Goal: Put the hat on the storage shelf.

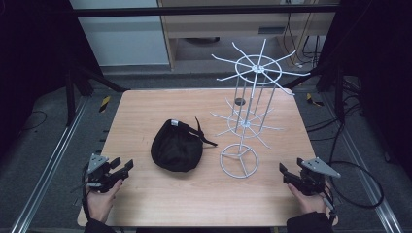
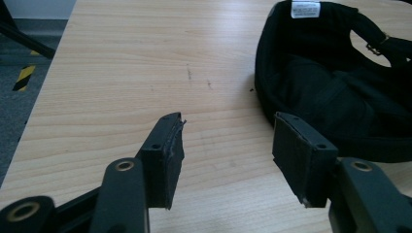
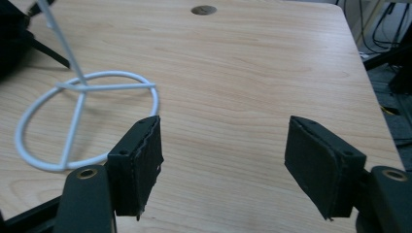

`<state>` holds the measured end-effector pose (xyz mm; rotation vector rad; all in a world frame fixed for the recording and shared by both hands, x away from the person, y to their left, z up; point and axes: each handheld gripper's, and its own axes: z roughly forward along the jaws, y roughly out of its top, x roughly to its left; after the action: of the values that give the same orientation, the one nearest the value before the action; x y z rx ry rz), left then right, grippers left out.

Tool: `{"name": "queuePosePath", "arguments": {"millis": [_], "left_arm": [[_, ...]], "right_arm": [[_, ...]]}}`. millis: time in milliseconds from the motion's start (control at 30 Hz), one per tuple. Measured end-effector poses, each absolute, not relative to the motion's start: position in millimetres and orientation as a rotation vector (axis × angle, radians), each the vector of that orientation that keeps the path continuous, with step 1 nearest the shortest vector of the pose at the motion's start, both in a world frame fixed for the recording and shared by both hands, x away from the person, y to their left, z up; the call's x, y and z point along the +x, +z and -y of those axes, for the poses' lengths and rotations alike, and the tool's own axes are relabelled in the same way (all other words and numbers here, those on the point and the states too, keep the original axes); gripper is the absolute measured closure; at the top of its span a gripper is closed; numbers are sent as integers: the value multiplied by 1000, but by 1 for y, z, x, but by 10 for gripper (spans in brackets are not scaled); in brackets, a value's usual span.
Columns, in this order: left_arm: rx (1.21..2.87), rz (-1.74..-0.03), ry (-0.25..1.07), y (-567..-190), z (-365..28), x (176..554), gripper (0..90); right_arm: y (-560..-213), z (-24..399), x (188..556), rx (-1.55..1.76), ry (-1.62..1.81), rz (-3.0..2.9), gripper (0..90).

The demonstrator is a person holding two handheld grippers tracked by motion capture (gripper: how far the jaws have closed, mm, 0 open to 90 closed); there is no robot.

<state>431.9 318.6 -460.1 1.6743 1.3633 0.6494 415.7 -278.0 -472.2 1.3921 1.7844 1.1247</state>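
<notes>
Black fabric, a cap (image 1: 176, 146) lying upturned on the table, sat just to the near-left of the white wire rack (image 1: 248, 111), untouched, so by my judgement the work of hanging it on that rack had not begun and everything was left to do. Both the left gripper (image 1: 121, 167) and the right gripper (image 1: 287, 173) rested at the table's near edge, well apart from the rack, jaws spread and empty. Pale wood-grain tabletop (image 1: 145, 104) bore a small round hole behind the rack; grey floor, cables and a cabinet lay beyond.
</notes>
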Motion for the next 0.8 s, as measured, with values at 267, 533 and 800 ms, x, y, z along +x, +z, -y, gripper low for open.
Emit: {"name": "queuePosePath", "arguments": {"millis": [267,533,800], "left_arm": [[1705,-1304,641,-457,-308,430,501],[1732,-1276,620,-456,-296,435,501],[1738,-1278,619,-454,-291,443,512]], "right_arm": [[-466,260,412,1326,1174,-1847,367],[-459,237,406,1261,1233,-1918,411],[-455,212,401,1222,1262,-1963,441]]}}
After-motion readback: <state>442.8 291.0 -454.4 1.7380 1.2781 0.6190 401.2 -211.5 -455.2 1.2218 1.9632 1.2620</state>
